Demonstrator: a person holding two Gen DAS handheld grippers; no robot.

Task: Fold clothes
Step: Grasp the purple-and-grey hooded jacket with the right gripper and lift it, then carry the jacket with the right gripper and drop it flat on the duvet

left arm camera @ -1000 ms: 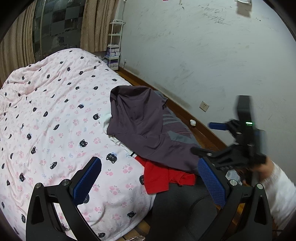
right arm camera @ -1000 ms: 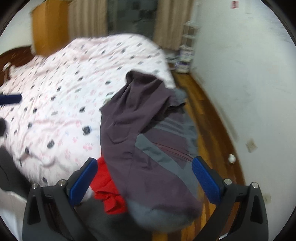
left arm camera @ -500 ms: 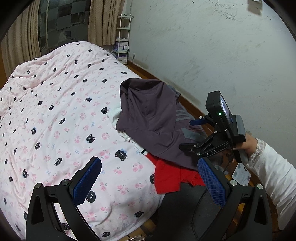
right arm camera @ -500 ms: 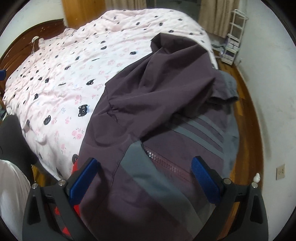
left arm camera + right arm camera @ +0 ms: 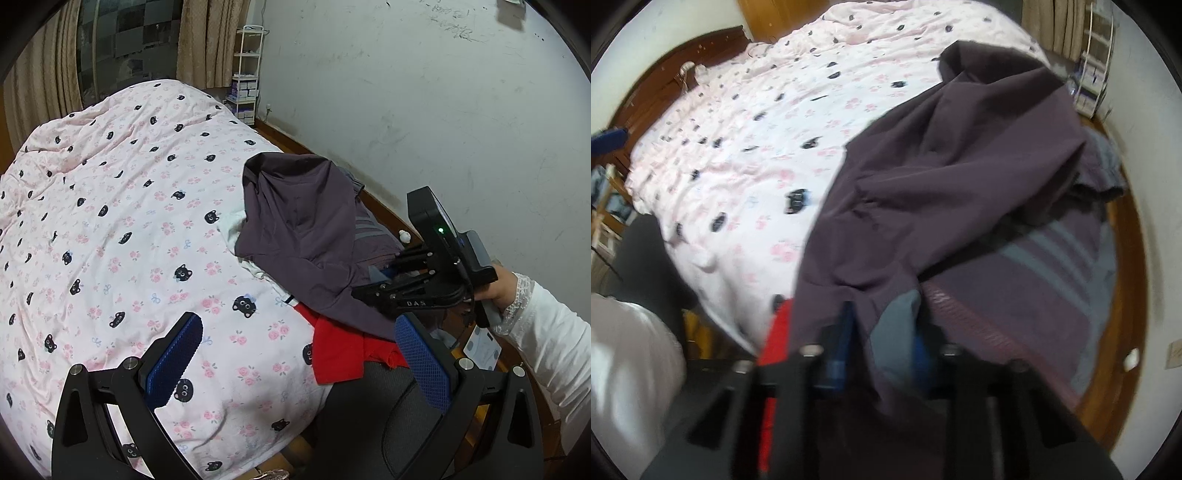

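Note:
A dark purple garment [image 5: 299, 236] lies heaped at the bed's right edge, over a striped purple and grey garment [image 5: 369, 236], a white one [image 5: 236, 229] and a red one [image 5: 340, 350]. My left gripper [image 5: 295, 365] is open and empty, held above the bed's near corner. My right gripper [image 5: 384, 284] sits at the pile's near edge. In the right wrist view my right gripper [image 5: 881, 332] is shut on the edge of the purple garment [image 5: 960, 173], where a grey panel [image 5: 897, 332] shows between its fingers.
The bed carries a pink quilt with cat faces [image 5: 110, 221]. A white wall [image 5: 443, 110] and a strip of wooden floor [image 5: 1123, 258] run along the bed's right side. A white shelf rack [image 5: 247, 74] stands by the curtains. A dark chair [image 5: 369, 424] is below my grippers.
My right gripper moved in onto the clothes pile and closed on the purple garment's edge. My left gripper stayed open and drew back slightly.

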